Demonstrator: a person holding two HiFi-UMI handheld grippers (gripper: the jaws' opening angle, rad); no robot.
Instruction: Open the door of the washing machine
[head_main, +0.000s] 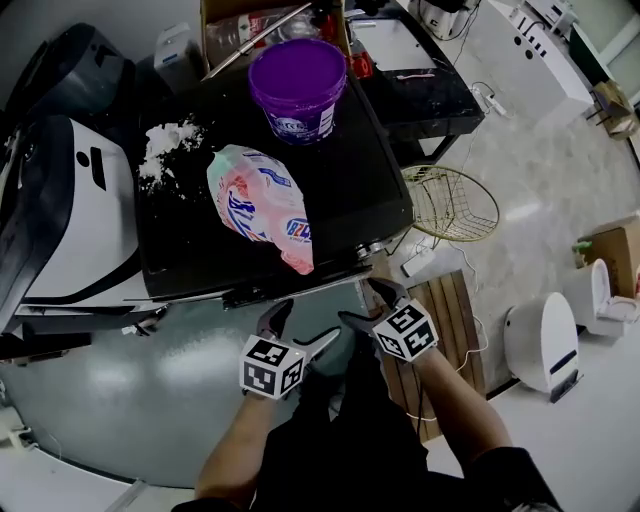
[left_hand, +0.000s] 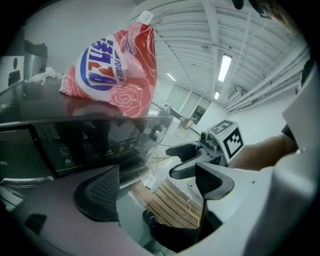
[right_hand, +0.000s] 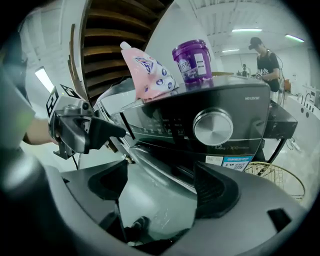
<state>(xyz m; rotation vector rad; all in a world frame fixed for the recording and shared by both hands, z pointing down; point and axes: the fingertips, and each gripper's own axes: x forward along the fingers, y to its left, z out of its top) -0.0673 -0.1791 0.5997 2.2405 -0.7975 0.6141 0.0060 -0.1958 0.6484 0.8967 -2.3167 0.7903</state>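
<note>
Two hand-held grippers are side by side before the black front-loading washing machine (head_main: 350, 190). Left gripper (head_main: 300, 333): jaws released, nothing between them. Right gripper (head_main: 370, 306): jaws likewise spread, gripping nothing. The machine's glossy grey door (right_hand: 155, 200) lies directly ahead of the right gripper, below the round silver dial (right_hand: 213, 127). Beyond both grippers, on the machine's top: a pink-and-white soft pouch (head_main: 262, 205) and a purple plastic bucket (head_main: 298, 88).

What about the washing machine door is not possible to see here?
Door handle: shown in no view.
Door lower part: right gripper view, behind the right gripper.
Control panel print: left gripper view, too dark and small.
Bucket label: head view, too small.
</note>
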